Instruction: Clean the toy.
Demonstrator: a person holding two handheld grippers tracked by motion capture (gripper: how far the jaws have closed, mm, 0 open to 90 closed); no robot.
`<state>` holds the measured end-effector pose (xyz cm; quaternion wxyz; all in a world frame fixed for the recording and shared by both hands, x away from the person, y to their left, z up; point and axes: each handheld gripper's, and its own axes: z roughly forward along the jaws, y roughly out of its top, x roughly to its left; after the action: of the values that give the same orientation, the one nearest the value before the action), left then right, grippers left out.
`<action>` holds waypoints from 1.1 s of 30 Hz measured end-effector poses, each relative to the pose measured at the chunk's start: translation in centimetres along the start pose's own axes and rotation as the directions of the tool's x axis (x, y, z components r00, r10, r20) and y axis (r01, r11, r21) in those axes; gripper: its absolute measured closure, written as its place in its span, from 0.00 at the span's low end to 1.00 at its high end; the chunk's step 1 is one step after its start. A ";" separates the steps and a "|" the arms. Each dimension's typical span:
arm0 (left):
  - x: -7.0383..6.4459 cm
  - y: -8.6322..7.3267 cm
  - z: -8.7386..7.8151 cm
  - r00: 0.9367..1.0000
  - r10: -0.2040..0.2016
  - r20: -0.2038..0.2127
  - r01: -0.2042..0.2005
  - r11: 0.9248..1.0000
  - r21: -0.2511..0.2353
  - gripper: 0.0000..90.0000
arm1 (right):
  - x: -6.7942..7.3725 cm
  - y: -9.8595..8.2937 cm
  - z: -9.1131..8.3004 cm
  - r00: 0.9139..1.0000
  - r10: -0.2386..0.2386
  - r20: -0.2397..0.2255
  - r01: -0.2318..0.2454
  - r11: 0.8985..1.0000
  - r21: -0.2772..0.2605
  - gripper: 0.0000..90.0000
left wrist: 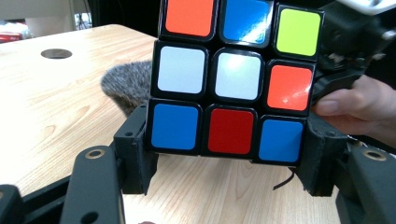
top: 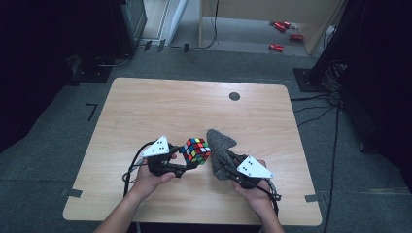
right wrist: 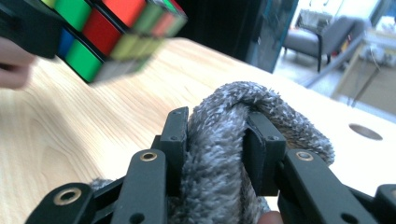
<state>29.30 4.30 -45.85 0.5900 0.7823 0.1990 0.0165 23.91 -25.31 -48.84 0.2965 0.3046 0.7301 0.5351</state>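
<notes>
While the puzzle cube (top: pixel 196 150) hangs above the worktop (top: pixel 145 111), clamped in the left tool (top: pixel 187 162), the right tool (top: pixel 224 164) pinches a grey cloth (top: pixel 221 145) just beside it. Both are gripped; wiping looks barely begun. From the left gripper view, white, blue and red squares show close up.

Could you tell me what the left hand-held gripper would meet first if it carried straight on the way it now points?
Probably the grey cloth clamped in the right hand-held gripper; the left hand-held gripper, gripping the cube, points toward it, though depth is unclear.
</notes>
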 end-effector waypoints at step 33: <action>0.3 0.3 0.7 0.992 -0.119 0.045 0.115 0.990 0.083 0.38 | 3.5 0.0 0.9 0.963 -0.269 -0.032 0.261 0.953 -0.154 0.27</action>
<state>29.81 3.67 -45.86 0.5629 0.7925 0.2303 -0.0456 22.34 -22.09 -49.41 0.3680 0.1667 0.7302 0.5510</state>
